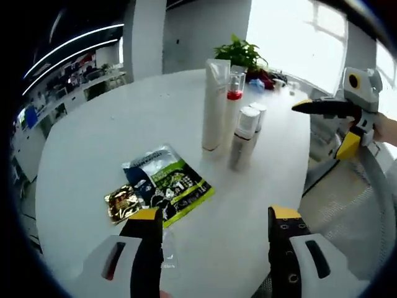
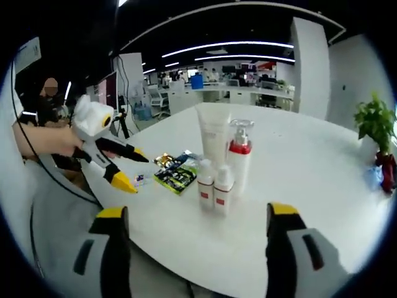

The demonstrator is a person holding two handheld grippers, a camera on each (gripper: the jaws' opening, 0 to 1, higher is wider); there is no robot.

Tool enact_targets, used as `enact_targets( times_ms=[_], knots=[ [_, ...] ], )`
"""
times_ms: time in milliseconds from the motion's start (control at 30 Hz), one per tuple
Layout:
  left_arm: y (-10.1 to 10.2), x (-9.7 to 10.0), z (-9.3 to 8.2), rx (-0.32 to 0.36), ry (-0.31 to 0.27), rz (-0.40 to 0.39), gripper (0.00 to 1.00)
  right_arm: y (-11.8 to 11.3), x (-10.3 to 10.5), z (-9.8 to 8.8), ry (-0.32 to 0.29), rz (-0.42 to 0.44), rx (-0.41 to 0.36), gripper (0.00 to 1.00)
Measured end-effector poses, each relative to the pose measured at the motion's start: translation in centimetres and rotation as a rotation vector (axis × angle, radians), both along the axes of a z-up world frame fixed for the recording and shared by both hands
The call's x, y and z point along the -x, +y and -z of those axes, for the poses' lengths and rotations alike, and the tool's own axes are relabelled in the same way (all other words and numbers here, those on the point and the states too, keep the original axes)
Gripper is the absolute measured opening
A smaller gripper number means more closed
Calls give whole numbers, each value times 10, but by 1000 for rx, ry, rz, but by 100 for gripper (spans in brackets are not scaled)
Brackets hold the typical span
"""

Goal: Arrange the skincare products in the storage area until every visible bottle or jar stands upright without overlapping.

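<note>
On the white round table (image 1: pixel 93 136) four skincare products stand upright in a tight cluster. They are a tall white tube (image 1: pixel 214 102), a clear pump bottle with a red band (image 1: pixel 234 93) and two small white bottles (image 1: pixel 246 133) (image 1: pixel 257 118). The right gripper view shows the same tube (image 2: pixel 214 136), pump bottle (image 2: pixel 240 155) and small bottles (image 2: pixel 205 183) (image 2: pixel 223 189). My left gripper (image 1: pixel 214 217) is open and holds nothing, short of the cluster. My right gripper (image 2: pixel 197 214) is open too, near the table edge, and appears from the side (image 1: pixel 325 127).
A green-and-black packet (image 1: pixel 167 183), a gold sachet (image 1: pixel 124 202) and a small clear sachet (image 1: pixel 169 248) lie flat near my left gripper (image 2: pixel 138 169). A potted plant (image 1: pixel 242 53) stands at the far edge. Office desks and chairs surround the table.
</note>
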State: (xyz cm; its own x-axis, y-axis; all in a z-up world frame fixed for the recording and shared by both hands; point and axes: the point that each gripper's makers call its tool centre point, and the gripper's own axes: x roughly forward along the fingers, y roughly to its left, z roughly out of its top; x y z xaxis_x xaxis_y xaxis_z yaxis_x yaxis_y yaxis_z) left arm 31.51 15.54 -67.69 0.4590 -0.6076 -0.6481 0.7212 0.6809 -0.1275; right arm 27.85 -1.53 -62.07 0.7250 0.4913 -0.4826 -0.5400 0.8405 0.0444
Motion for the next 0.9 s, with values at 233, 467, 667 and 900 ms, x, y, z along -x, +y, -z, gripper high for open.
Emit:
enact_targets(
  times_ms=[233,467,667,900],
  knots=[
    [17,19,-5,32,15,-74,75,0,-1,-1,-3,1,-22,94],
    [32,33,-11,45,15,-157,81,-1,0,-1,3,-3,-40,95],
    [46,42,-15,63,23,-240,87,0,2,-3,14,-13,-67,96],
    [53,54,-10,55,46,-281,90,-4,5,-2,12,-17,-75,97]
  ],
)
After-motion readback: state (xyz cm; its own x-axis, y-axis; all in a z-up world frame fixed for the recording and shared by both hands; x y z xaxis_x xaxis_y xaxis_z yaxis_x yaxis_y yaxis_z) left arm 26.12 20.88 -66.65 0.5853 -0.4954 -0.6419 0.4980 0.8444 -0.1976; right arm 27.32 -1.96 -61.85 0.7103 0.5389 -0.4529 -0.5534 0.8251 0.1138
